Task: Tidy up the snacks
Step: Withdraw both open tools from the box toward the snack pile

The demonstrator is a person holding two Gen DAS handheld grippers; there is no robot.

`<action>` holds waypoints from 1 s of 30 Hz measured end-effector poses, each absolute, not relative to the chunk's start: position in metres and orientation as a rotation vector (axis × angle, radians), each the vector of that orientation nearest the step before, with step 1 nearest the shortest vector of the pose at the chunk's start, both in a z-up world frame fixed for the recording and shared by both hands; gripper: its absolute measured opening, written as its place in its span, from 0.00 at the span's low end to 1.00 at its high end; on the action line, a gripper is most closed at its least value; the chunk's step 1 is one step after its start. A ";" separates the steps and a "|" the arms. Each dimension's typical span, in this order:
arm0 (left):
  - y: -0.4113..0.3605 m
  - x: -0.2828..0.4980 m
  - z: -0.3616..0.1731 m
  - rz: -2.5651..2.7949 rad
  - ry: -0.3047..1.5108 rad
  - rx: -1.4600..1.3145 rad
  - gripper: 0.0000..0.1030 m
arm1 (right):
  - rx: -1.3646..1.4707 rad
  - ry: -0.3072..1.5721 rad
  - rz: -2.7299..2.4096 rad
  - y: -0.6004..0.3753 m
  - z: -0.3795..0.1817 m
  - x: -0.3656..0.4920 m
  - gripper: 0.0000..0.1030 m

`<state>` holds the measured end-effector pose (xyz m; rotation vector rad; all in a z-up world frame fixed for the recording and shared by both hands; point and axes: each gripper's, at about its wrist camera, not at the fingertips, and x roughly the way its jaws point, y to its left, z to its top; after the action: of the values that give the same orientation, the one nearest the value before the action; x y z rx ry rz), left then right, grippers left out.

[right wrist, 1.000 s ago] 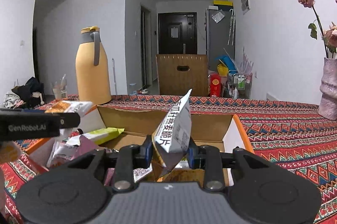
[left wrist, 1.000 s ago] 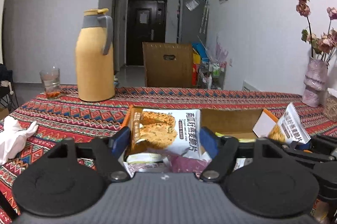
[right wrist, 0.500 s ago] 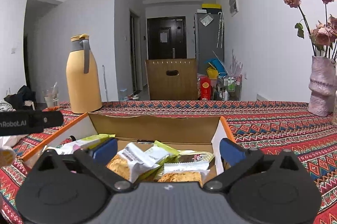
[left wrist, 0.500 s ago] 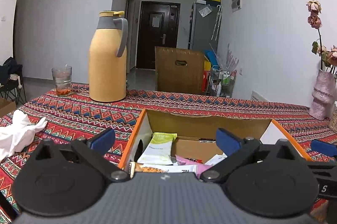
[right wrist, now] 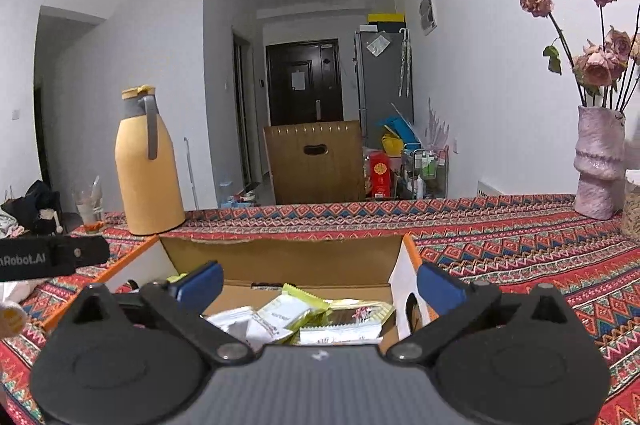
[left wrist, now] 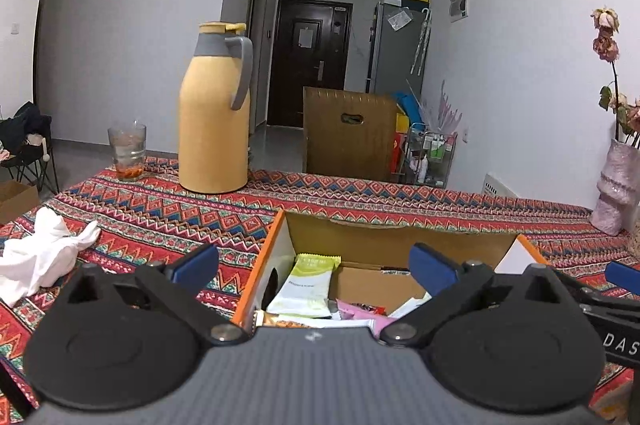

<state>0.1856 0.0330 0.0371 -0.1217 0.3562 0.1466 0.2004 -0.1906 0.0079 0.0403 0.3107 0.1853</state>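
Now both tools stand empty. A second ago my left gripper clamped a white-and-orange cracker packet and my right gripper pinched a second packet upright; both sets of jaws are now spread wide with nothing between the blue pads. The packets have dropped into the cardboard box, which fills the lower centre of each view.

Contents of the box, as seen now:
1. A green-and-white packet leans against the left inner wall in the left wrist view.
2. A pink wrapper lies just beside it, lower centre.
3. Several yellow-green sachets and white packets lie loosely heaped at lower centre of the right wrist view.

My judgement: this release completes one placement for each hand. Both tools are free to fetch further snacks, though no loose snack shows outside the box in either view.

Surface: a table under a red patterned cloth. A yellow thermos jug stands at centre left, with a drinking glass near it. A crumpled white cloth lies at far left. A pale vase of dried roses stands at the right edge.

Room: white walls, a dark door at upper centre, a grey refrigerator to its right, and a wooden chair back behind the table.
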 end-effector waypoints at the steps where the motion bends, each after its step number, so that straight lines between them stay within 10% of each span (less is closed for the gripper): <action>1: 0.033 0.183 0.040 0.145 0.354 -0.121 1.00 | 0.035 0.305 0.185 -0.190 0.011 0.197 1.00; 30: 0.059 0.078 -0.003 0.095 0.529 -0.079 1.00 | -0.034 0.513 0.237 -0.173 -0.022 0.090 1.00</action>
<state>0.0778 0.0595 -0.0030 -0.0790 0.5288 0.0948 0.0901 -0.1732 -0.0219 -0.0343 0.5128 0.2371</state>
